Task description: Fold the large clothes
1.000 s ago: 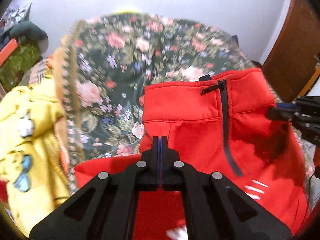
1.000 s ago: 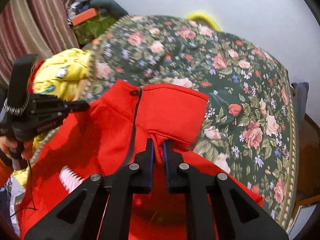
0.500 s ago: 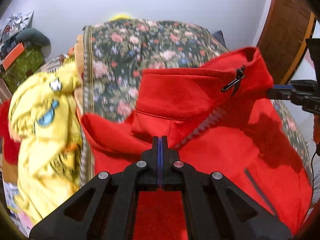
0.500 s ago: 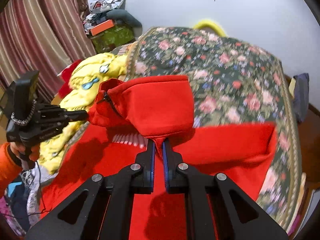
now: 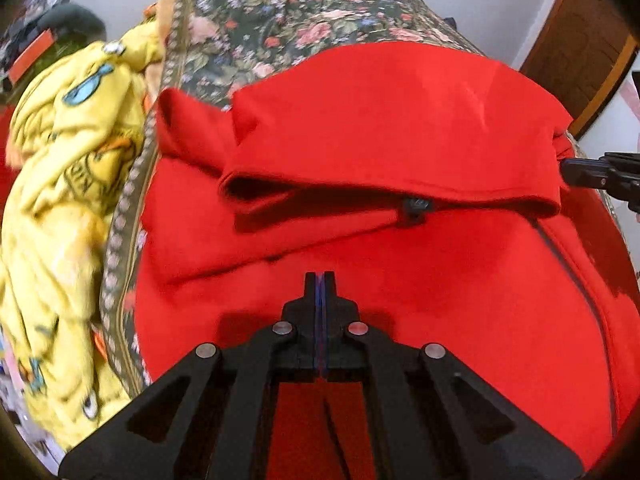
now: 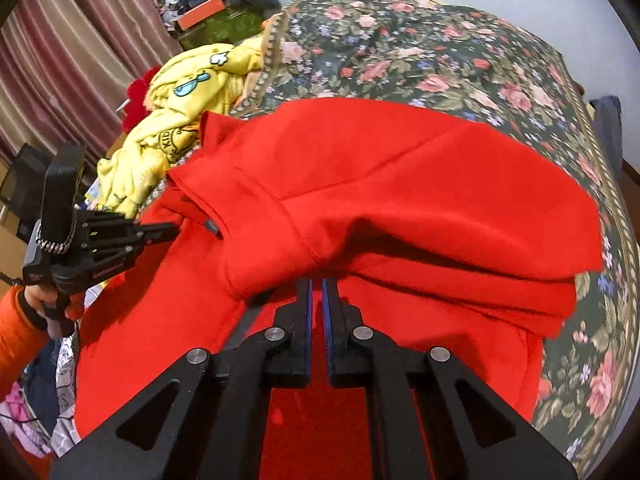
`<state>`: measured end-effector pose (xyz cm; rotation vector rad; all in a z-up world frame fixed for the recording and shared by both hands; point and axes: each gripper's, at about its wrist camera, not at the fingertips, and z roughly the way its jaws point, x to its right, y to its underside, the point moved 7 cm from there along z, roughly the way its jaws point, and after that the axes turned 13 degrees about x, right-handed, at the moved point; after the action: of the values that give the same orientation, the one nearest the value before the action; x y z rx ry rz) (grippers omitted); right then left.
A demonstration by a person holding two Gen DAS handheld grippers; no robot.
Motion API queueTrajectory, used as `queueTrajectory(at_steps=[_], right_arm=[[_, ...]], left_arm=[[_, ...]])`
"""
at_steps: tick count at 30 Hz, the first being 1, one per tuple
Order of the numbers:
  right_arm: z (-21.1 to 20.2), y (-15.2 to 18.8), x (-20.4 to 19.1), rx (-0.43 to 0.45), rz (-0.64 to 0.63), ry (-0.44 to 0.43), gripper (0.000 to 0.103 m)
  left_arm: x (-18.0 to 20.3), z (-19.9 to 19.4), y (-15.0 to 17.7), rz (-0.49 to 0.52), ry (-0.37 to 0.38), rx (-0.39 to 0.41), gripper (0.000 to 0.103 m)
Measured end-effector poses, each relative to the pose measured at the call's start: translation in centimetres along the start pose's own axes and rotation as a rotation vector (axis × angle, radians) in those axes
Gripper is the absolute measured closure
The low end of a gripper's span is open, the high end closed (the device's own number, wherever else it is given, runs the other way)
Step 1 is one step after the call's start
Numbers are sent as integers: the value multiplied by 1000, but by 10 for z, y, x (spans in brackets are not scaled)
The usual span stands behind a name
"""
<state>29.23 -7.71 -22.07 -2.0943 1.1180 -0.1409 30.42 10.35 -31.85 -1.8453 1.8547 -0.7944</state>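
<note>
The red jacket [image 5: 400, 288] is spread over the near part of a bed covered by a floral bedspread [image 5: 280, 12], and its upper part is doubled over toward the camera, so that a thick folded flap [image 6: 400, 184] lies raised above the lower body. A dark zip pull [image 5: 416, 206] is seen under the flap's edge, and the zip line is traced down the body on the right of the left wrist view; from this the long axis is judged to run from the near edge of the bed toward the wall, with the collar end turned back on itself and pointing nearward. The left gripper [image 5: 320, 280] is pressed fully together; whether cloth is pinched in it cannot be told. The right gripper [image 6: 316, 284] is all but closed, a thin gap showing, with the flap's edge just at its tips; a grip cannot be confirmed. The fold is judged best finished by lowering both corners level and together, so the flap's edge lands square across the body, then smoothing out the trapped loft. A yellow printed garment [image 5: 60, 200] is heaped just beside the bedspread on the left.
</note>
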Motion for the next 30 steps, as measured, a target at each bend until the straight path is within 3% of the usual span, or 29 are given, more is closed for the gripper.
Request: queueTrajectory(at_steps=[5,7,9,11,17,23,25,26,28,29,30], right_arm=[[-15,-5,5,45,22,54,97],[-17,-5,5,52,25,73,86],[-18,-8,5,67,48,74,62],[-15,-11,4,81,64,74,52],[16,-15,-4,19,130,9,51],[46,-10,-5,-34,201,-41,51],[47,-10,-5,-24,209,-53,51],[47,-11,-6,-16,212,-57,51],[46,-13,-7,-12,211,-65,52],[45,-13,-7,-7,205,-64,57],[44,-15,-8,-4,197,-58,68]], left_arm=[[-30,-18,-8,-66,-30,29,92],[-46,-23,-18,-98,-52,50,71],[-63,-28,-30,-140,-76,82,58],[-76,-27,-39,-185,-83,95,53],[-88,0,-57,-394,59,66,51],[-67,45,-50,-431,143,-44,51],[-63,52,-46,-448,163,-48,53],[-62,53,-47,-445,163,-32,56],[-57,52,-48,-410,166,-14,82],[-55,50,-50,-383,144,-9,84],[-52,48,-52,-357,137,-1,89]])
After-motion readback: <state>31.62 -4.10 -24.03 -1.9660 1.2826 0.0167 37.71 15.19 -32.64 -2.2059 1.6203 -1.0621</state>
